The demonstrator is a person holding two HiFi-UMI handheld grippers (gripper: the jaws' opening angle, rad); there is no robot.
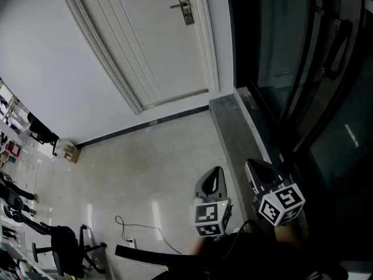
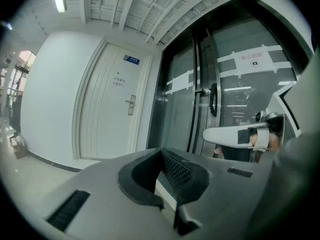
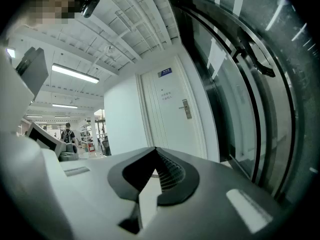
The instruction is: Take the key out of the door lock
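Note:
A white door stands far ahead, shut, with a metal lever handle and lock plate. The lock also shows small in the left gripper view and the right gripper view. No key can be made out at this distance. My left gripper and right gripper are low in the head view, side by side and well short of the door. Both point toward it. Each has its jaws together, left gripper and right gripper, with nothing between them.
Dark glass doors with a long pull handle run along the right, above a grey stone sill. An office chair, a floor cable and a small box lie to the left. A person stands far off.

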